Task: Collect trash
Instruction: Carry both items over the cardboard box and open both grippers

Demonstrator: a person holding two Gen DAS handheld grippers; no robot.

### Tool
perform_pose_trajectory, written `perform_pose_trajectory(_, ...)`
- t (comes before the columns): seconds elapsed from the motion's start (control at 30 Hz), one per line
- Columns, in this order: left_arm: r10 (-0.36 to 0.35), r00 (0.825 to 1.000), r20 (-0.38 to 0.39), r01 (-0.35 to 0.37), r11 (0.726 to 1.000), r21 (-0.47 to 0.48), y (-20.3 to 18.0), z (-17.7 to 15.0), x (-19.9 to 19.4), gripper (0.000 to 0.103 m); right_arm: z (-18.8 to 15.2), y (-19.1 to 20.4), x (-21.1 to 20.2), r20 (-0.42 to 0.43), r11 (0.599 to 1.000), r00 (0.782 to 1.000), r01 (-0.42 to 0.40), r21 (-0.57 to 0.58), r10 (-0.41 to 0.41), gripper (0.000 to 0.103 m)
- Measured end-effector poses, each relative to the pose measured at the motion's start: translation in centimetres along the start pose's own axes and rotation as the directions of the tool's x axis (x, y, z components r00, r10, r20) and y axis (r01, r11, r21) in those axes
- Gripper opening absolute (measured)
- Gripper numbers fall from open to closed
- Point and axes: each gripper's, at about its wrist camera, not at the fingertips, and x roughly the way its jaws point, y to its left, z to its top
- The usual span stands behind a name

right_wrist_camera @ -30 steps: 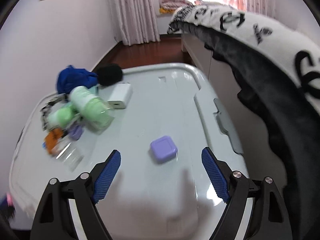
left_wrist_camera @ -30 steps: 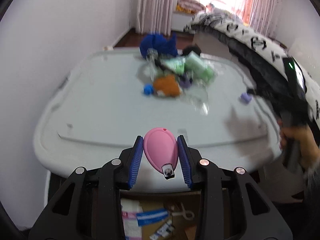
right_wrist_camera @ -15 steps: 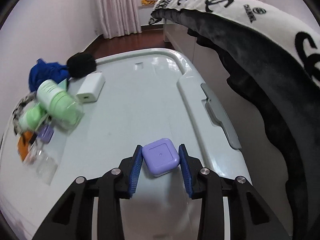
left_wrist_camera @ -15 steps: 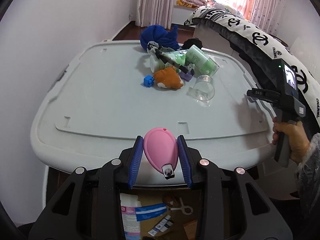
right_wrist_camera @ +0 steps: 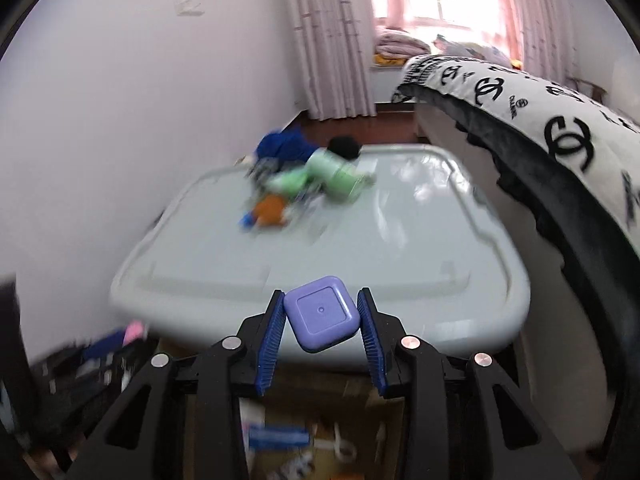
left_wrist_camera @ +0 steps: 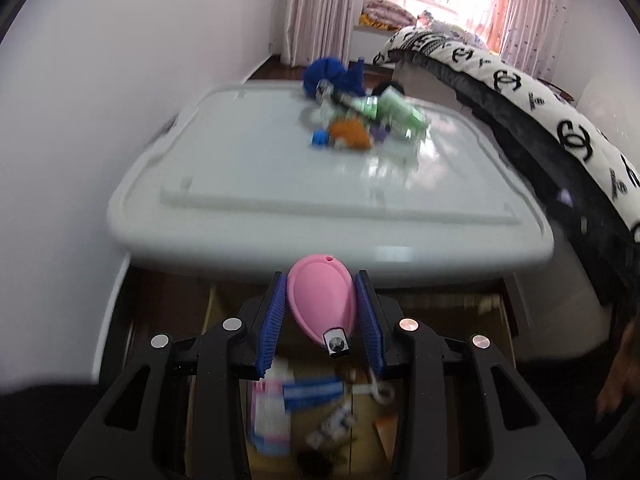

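Left wrist: one pink clipper [left_wrist_camera: 321, 300]; right tongs [right_wrist_camera: 321, 317], one purple box [right_wrist_camera: 320, 313].

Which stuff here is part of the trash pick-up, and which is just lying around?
Part of the job:
- pink teardrop-shaped plastic item, clamped in the left gripper
- purple rounded-square plastic case, clamped in the right gripper
- cardboard box of scraps below both grippers
- blurred clutter pile on the grey lid, probably

Just lying about:
- black-and-white logo blanket
- pink curtains
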Motion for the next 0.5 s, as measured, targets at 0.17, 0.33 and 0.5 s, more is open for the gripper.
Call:
perform_pose_trajectory(0.17, 0.032, 0.998, -0.059, -0.028, 0.997, 0.065, 0.1, -5.8, -1.3, 0.035, -5.7, 1.4, 0.5, -0.144, 0.997, 0.988, -0.042, 0.061, 0.05, 0.037)
perform_pose_trajectory(0.33, 0.047, 0.99, -0.134, -0.035, 0.996, 0.085, 0.6, -7.9, -0.6, 0.035, -7.9, 2.3, 1.8, -0.243, 0.996, 0.967, -0.055, 0.071, 0.07, 0.037)
perform_pose_trajectory(0.5, 0.066, 0.979, -0.195, -0.055, 0.997, 0.061, 1.2, -8.3, 0.6, 0.052, -9.2, 1.4, 2.2, -0.289, 0.993, 0.956, -0.019, 0.112, 0.051, 0.058)
